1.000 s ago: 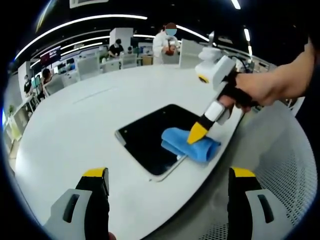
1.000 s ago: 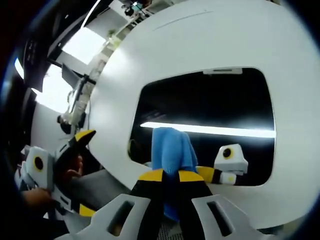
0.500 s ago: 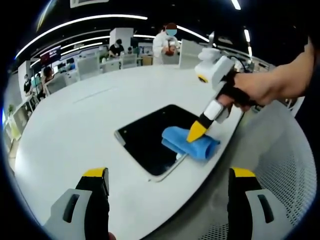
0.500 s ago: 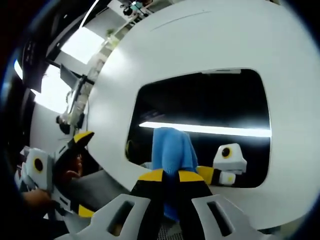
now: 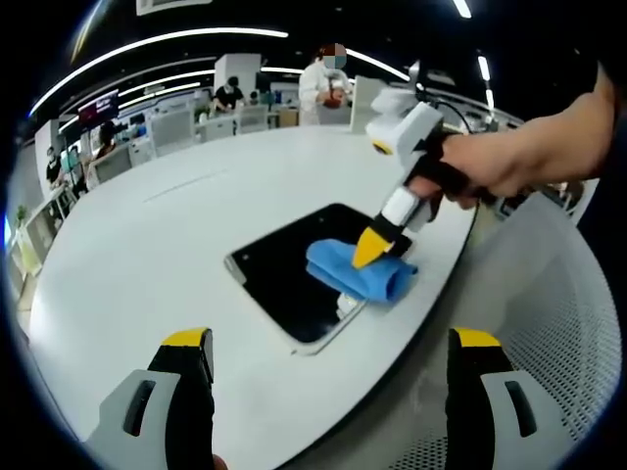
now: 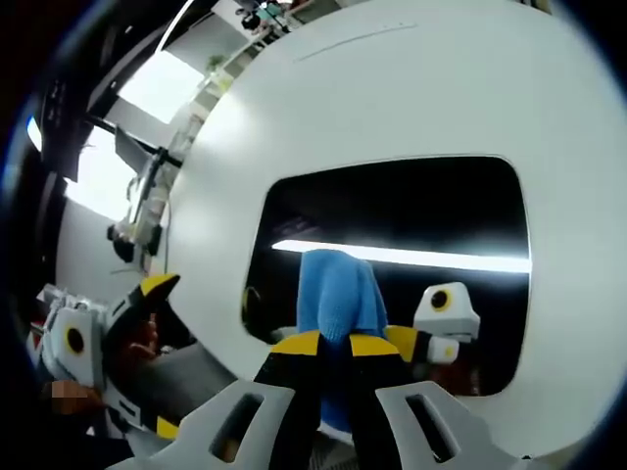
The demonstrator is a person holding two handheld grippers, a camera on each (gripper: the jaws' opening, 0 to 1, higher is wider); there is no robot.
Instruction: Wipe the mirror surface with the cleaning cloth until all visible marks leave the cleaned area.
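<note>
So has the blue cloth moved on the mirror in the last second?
Yes. In the left gripper view the blue cloth, pinched by the right claw, has slid farther onto the mirror, away from its near edge.

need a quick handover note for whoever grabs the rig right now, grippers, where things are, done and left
Right gripper: shut on the blue cleaning cloth, pressing it onto the mirror at its near edge.
Left gripper: open, holding nothing, hovering short of the white table.
Mirror lies flat on the table, its near edge close to the table's edge.
Done: cloth gripped and on the glass.
Left: wipe the rest of the mirror; marks are too faint to judge from here.
</note>
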